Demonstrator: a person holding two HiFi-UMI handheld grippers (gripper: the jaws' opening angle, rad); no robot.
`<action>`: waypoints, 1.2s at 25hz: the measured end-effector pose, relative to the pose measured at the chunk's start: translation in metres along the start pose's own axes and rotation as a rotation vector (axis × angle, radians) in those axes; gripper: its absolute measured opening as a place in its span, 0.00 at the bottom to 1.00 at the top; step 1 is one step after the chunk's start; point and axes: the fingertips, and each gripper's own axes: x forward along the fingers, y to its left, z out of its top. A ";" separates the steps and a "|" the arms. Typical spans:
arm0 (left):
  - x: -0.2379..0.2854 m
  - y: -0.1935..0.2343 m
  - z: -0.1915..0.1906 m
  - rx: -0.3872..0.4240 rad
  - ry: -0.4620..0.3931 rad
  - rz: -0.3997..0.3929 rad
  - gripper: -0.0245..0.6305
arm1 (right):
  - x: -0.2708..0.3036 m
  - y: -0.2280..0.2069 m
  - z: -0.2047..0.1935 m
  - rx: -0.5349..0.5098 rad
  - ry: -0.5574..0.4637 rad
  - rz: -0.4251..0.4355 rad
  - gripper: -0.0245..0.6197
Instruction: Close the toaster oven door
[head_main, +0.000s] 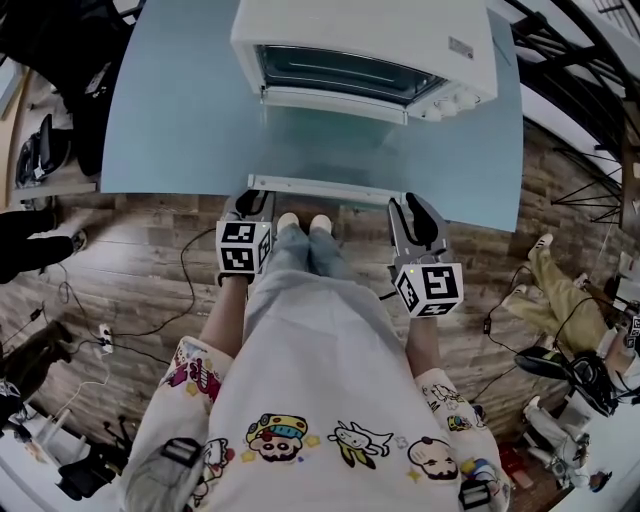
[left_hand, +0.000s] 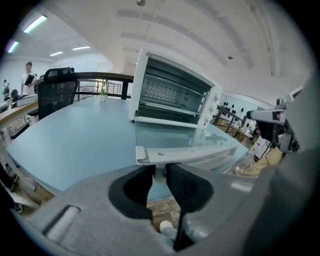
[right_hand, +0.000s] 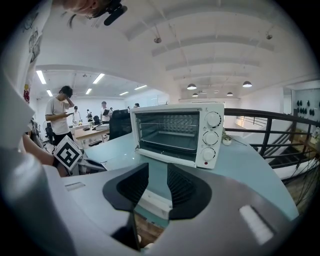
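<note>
Printed shirt (head_main: 320, 400) of the person fills the 6 o'clock half of the head view; shoes (head_main: 305, 222) show just beyond it on the wooden floor (head_main: 130, 270).

Toaster oven (head_main: 370, 45): white, at 12 o'clock on the pale blue table (head_main: 180, 120). Three knobs (right_hand: 212, 137) run down its 3 o'clock side.

Oven door (head_main: 330, 145): fully open. It lies flat, glass pane level, reaching from the oven mouth toward 6 o'clock. Its white handle (head_main: 325, 187) lies along the table's near edge.

Left claw (left_hand: 159, 172): at the 9 o'clock end of the handle, pointing downward. Left gripper view shows both dark pads drawn in on the short white post under the handle bar, so the claw pinches the handle there. The bar crosses just above the jaws.

Right claw (right_hand: 157, 175): at the 3 o'clock end of the handle. Jaws spread, with a clear gap between the pads and neither pad pressing on anything. A stretch of the handle bar shows low in that gap, close to the tips; contact cannot be told.
</note>
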 end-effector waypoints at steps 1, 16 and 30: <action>-0.001 0.000 0.002 -0.002 -0.001 0.001 0.17 | -0.001 0.000 0.001 0.001 -0.003 0.000 0.24; -0.025 -0.010 0.047 -0.042 -0.062 0.019 0.15 | -0.006 -0.006 0.016 -0.002 -0.046 0.019 0.24; -0.044 -0.016 0.115 -0.016 -0.167 0.028 0.15 | -0.003 -0.013 0.035 -0.005 -0.096 0.022 0.24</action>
